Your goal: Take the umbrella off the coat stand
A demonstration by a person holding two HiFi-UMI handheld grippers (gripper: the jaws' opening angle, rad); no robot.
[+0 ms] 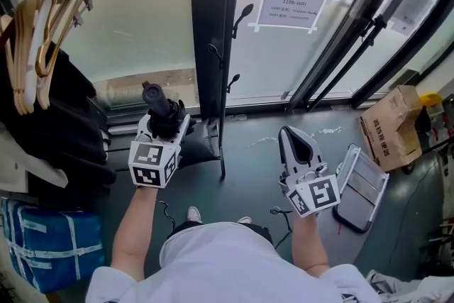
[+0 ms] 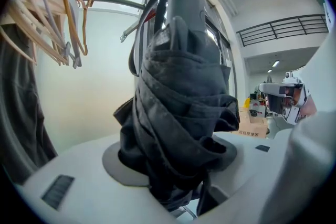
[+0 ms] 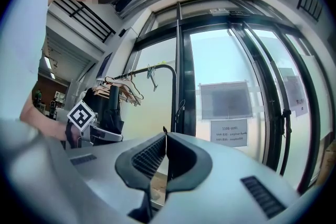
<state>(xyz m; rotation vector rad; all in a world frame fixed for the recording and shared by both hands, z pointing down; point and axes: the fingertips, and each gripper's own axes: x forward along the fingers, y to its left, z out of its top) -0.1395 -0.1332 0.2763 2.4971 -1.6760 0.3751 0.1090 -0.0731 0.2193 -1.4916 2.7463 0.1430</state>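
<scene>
Left gripper (image 2: 173,165) clamps the folded umbrella (image 2: 178,92); right gripper (image 3: 164,149) jaws pressed together, empty. Cardboard box (image 1: 389,128) contents hidden.

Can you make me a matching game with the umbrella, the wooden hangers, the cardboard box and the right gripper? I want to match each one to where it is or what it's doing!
Things:
1. umbrella
2. wooden hangers
3. cardboard box
4. right gripper

Matches:
A. shut, holding nothing
B. hanging on the rail
C. clamped in the left gripper
D. on the floor at the right

Right pairs: 1-C, 2-B, 3-D, 4-A.
</scene>
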